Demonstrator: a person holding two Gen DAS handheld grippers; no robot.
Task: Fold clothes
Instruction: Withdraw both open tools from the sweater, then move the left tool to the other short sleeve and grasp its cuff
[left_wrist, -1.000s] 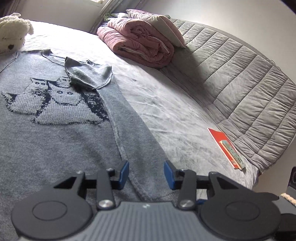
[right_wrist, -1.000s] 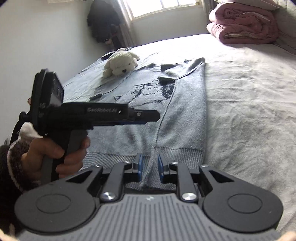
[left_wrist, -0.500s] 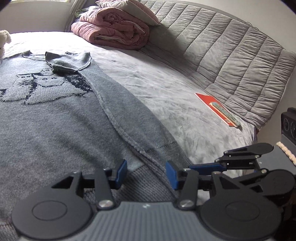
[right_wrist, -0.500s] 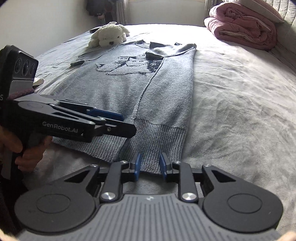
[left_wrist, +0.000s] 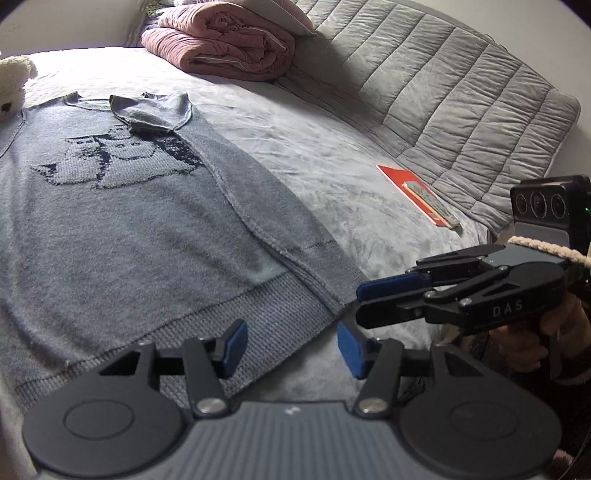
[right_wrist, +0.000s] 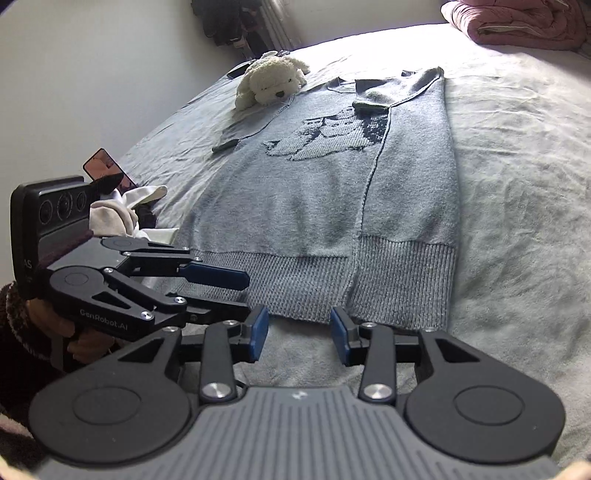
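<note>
**Two open grippers at the sweater hem**

Left wrist view: the left gripper (left_wrist: 290, 347) stands apart over the ribbed hem of the sweater (left_wrist: 122, 229), centre-left. The right gripper (left_wrist: 384, 295) crowds in at lower right, so they could collide.

Right wrist view: the right gripper is apart, empty, below the hem. A shallow grip may catch only one layer. Bare bed (right_wrist: 517, 177) at the right gives room.

Plenty of open grey bed (right_wrist: 517, 184) on the right side of the flat grey knit sweater (right_wrist: 332, 192), nothing in the way there. On its left side it's tighter: a white plush dog (right_wrist: 271, 83) sits on the sleeve, with crumpled white cloth (right_wrist: 122, 218) and a phone (right_wrist: 107, 168) near the hem. A red booklet (left_wrist: 417, 194) lies by the quilted headboard (left_wrist: 443, 92), and a rolled pink duvet (left_wrist: 229, 48) blocks the far corner.
</note>
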